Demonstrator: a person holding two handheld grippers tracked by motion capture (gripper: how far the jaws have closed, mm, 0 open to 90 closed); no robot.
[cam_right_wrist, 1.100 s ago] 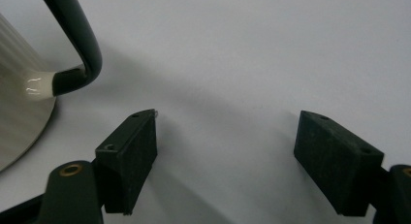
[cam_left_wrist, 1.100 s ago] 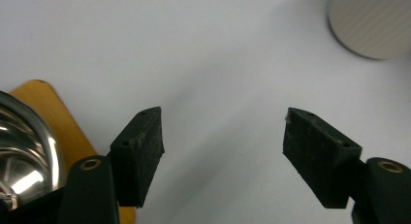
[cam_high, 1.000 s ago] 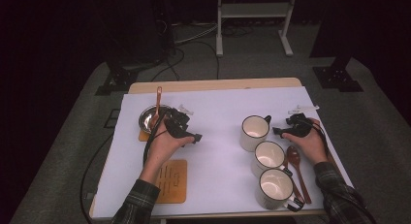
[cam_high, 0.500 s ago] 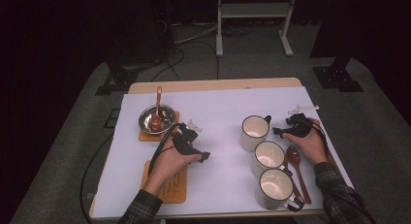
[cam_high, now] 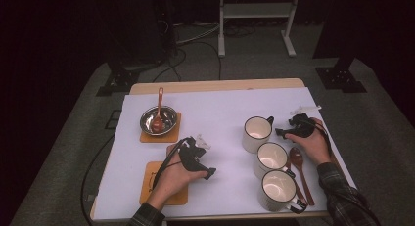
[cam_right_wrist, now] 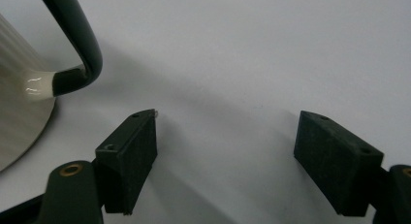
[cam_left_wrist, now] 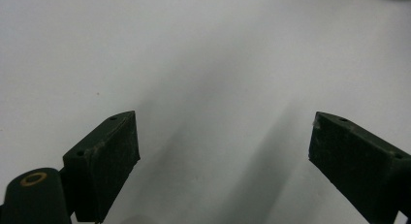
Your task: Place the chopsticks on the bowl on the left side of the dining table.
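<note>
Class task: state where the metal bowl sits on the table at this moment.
In the high view the metal bowl sits at the table's far left on an orange coaster, with a wooden spoon resting in it.

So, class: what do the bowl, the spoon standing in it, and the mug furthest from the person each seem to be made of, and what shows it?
Bowl: probably polished metal, going by its mirror-like grey gleam.
Spoon: looks like wood, reddish-brown and matt; dyed plastic is possible.
Mug: seemingly glazed ceramic or enamel, cream and glossy, with a dark shiny handle.
</note>
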